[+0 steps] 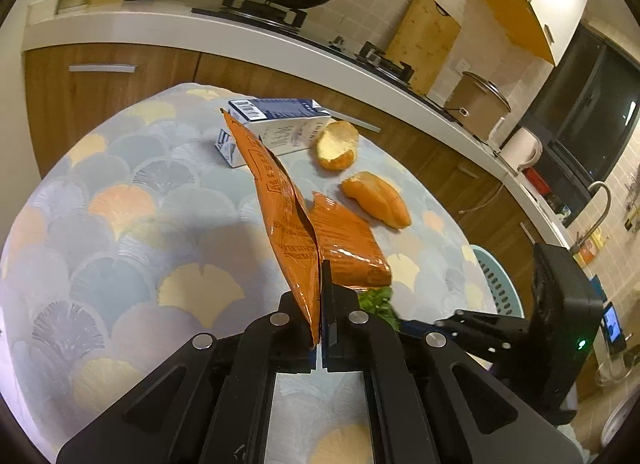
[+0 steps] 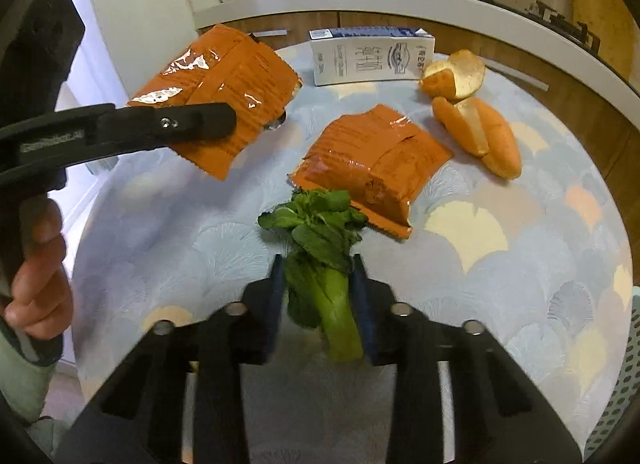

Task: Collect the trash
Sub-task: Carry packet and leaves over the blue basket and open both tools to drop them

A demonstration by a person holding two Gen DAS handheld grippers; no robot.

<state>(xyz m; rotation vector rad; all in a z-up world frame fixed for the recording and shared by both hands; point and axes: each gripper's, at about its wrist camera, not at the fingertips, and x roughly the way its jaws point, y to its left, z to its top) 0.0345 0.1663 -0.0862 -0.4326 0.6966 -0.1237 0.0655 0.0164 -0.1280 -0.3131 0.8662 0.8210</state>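
My left gripper (image 1: 321, 276) is shut on an orange snack wrapper (image 1: 280, 216) and holds it above the round table; it also shows in the right wrist view (image 2: 224, 84), with that gripper's finger (image 2: 180, 126) across it. My right gripper (image 2: 318, 264) has its jaws either side of a green leafy vegetable stalk (image 2: 324, 264), close to touching it. A second orange wrapper (image 2: 372, 160) lies on the table beyond it. A white and blue milk carton (image 2: 368, 60) and two orange peels (image 2: 476, 132) lie further back.
The round table has a fan-patterned cloth (image 2: 500, 264). A pale blue perforated basket (image 1: 498, 284) stands beside the table at its right edge. Kitchen counter (image 1: 280, 40) with a wok, a cutting board and a pot runs behind.
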